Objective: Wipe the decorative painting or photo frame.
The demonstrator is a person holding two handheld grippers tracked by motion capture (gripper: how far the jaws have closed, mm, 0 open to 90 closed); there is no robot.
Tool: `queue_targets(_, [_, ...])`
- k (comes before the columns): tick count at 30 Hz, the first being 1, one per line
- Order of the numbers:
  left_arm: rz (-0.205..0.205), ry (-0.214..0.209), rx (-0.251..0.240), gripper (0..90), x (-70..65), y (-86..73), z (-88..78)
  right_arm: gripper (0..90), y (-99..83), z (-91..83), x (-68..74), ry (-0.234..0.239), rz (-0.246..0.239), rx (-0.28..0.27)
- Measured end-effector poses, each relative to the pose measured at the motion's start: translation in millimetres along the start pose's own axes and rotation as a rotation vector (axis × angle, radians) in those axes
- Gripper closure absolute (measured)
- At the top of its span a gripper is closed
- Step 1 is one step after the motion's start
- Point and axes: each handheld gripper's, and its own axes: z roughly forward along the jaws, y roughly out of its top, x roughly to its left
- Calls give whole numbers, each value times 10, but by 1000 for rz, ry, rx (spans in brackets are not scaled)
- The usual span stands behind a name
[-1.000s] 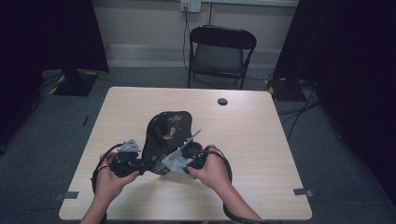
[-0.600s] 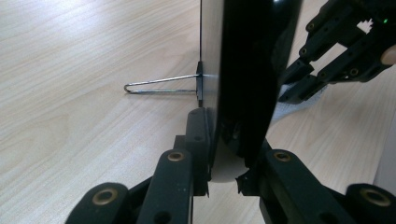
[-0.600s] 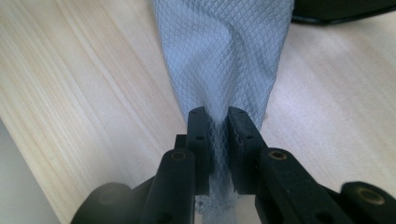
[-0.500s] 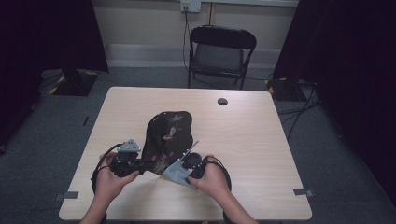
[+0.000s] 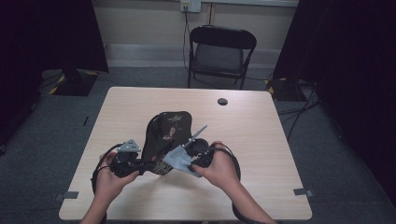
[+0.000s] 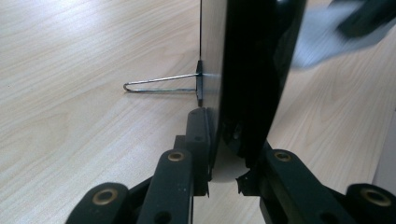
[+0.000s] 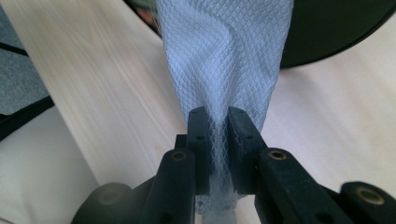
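A black rounded panel (image 5: 168, 135) with a floral pattern stands tilted on the wooden table (image 5: 261, 140). My left gripper (image 5: 140, 165) is shut on its lower edge. Seen edge-on in the left gripper view, the panel (image 6: 252, 70) sits between the jaws of the left gripper (image 6: 224, 163), and a wire stand (image 6: 159, 84) sticks out from its back onto the table. My right gripper (image 5: 187, 156) is shut on a pale blue waffle-textured cloth (image 5: 180, 159) held against the panel's near right edge. In the right gripper view the cloth (image 7: 224, 56) hangs from the gripper (image 7: 217, 135) across the black panel (image 7: 336, 32).
A small black round cap (image 5: 222, 101) lies at the far side of the table. A black folding chair (image 5: 222, 51) stands beyond the far edge. Black cables loop around both hands near the table's front edge. Dark curtains hang at both sides.
The right gripper with the cloth dipped toward the near edge half a second ago, then rose back along the panel's right side. The left gripper and the panel stayed put.
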Motion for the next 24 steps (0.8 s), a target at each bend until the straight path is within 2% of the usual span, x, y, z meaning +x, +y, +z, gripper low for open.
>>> queue_targets(6, [0,0,1,784,1,4,-1,810,193,-397,31,-33,-39,-39])
queue_targets(8, [-5,-1,-1,785,-1,3,0,810,221,-442,36,-36,-41,-43])
queue_targets(10, [-5,-1,-1,785,-2,4,0,810,358,-643,70,-55,-55,-72])
queue_targets(14, [-2,-2,-1,785,-1,6,-1,810,488,-794,96,-67,-61,-98])
queue_targets(19, [-8,-3,-3,785,1,0,2,810,602,-845,96,-65,-60,-120])
queue_targets(24, [-7,-4,3,785,7,-1,0,810,635,-704,81,-55,-46,-109])
